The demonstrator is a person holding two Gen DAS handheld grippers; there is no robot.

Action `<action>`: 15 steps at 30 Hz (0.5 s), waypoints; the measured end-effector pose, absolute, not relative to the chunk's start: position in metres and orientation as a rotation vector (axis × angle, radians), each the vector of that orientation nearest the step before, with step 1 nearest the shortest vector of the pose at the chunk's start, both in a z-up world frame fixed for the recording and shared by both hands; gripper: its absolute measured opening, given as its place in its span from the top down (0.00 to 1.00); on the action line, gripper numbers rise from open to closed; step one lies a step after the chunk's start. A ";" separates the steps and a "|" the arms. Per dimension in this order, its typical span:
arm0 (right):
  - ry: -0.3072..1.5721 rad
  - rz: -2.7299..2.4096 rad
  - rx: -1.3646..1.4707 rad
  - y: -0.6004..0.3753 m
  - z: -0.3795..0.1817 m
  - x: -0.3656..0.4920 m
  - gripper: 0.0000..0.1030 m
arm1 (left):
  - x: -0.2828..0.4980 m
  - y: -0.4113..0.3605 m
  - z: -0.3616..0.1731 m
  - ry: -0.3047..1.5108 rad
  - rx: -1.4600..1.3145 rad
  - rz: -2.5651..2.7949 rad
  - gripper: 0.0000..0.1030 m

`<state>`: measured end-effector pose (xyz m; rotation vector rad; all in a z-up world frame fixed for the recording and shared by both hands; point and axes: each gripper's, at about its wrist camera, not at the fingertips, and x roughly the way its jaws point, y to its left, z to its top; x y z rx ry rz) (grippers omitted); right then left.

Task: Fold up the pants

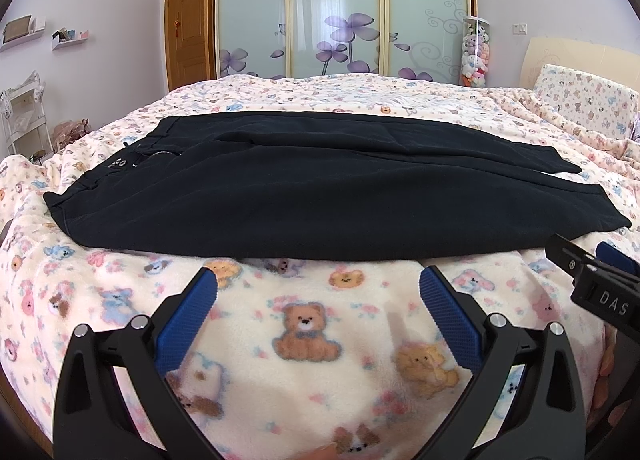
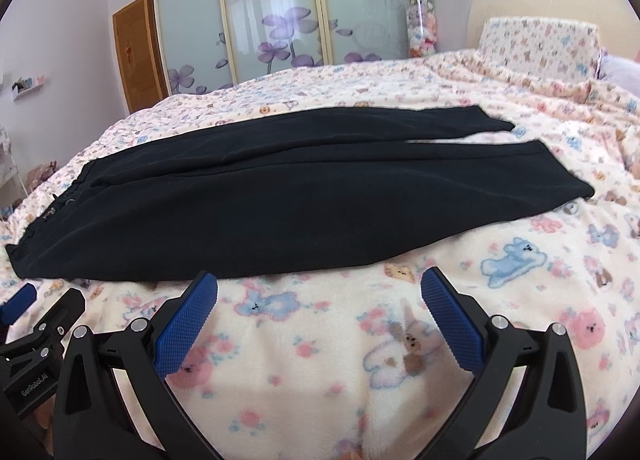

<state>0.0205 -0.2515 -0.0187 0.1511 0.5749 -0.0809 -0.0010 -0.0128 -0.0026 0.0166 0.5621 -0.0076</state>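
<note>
Black pants (image 1: 320, 196) lie flat across the bed, waistband to the left, leg ends to the right, the two legs side by side. In the right wrist view the same pants (image 2: 260, 200) stretch from lower left to upper right. My left gripper (image 1: 318, 280) is open just short of the pants' near edge, over the blanket, holding nothing. My right gripper (image 2: 319, 284) is open too, close to the near edge around mid-leg, empty. The right gripper (image 1: 596, 280) shows at the right edge of the left wrist view; the left gripper (image 2: 36, 324) shows at the lower left of the right wrist view.
A bear-print fleece blanket (image 1: 312, 340) covers the bed. A pillow (image 2: 536, 44) and headboard sit at the far right. Sliding wardrobe doors (image 1: 340, 8) with purple flowers stand behind the bed. A clear tube of plush toys (image 1: 474, 52) stands beside them. A wooden door (image 1: 186, 32) and shelves are at left.
</note>
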 end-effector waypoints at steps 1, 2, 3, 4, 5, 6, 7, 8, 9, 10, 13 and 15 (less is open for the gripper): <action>0.582 -0.073 0.162 -0.253 -0.019 0.022 0.01 | 0.000 -0.015 -0.002 0.564 0.021 -0.005 0.02; 0.594 -0.060 0.178 -0.256 -0.018 0.024 0.01 | 0.000 -0.016 0.000 0.564 0.025 -0.003 0.02; 0.604 -0.049 0.188 -0.259 -0.016 0.026 0.01 | 0.002 -0.017 0.000 0.560 0.035 0.002 0.02; 0.607 -0.042 0.193 -0.260 -0.012 0.027 0.01 | 0.003 -0.019 0.003 0.556 0.044 0.011 0.02; 0.609 -0.028 0.198 -0.263 -0.008 0.028 0.01 | 0.006 -0.017 0.007 0.554 0.049 0.020 0.02; 0.604 -0.013 0.198 -0.265 -0.003 0.030 0.01 | 0.009 -0.017 0.011 0.555 0.050 0.030 0.02; 0.593 0.004 0.194 -0.268 0.002 0.032 0.01 | 0.013 -0.015 0.015 0.556 0.043 0.034 0.02; 0.575 0.047 0.189 -0.271 0.010 0.034 0.01 | 0.017 -0.012 0.019 0.559 0.034 0.038 0.02; 0.572 0.073 0.191 -0.274 0.016 0.039 0.01 | 0.023 -0.006 0.024 0.561 0.021 0.046 0.02; 0.571 0.108 0.198 -0.278 0.021 0.043 0.01 | 0.028 -0.003 0.027 0.563 0.016 0.052 0.02; 0.566 0.192 0.263 -0.299 0.042 0.062 0.01 | 0.042 0.002 0.035 0.552 0.022 0.093 0.02; 0.555 0.189 0.285 -0.320 0.059 0.082 0.01 | 0.051 0.006 0.040 0.537 0.016 0.105 0.02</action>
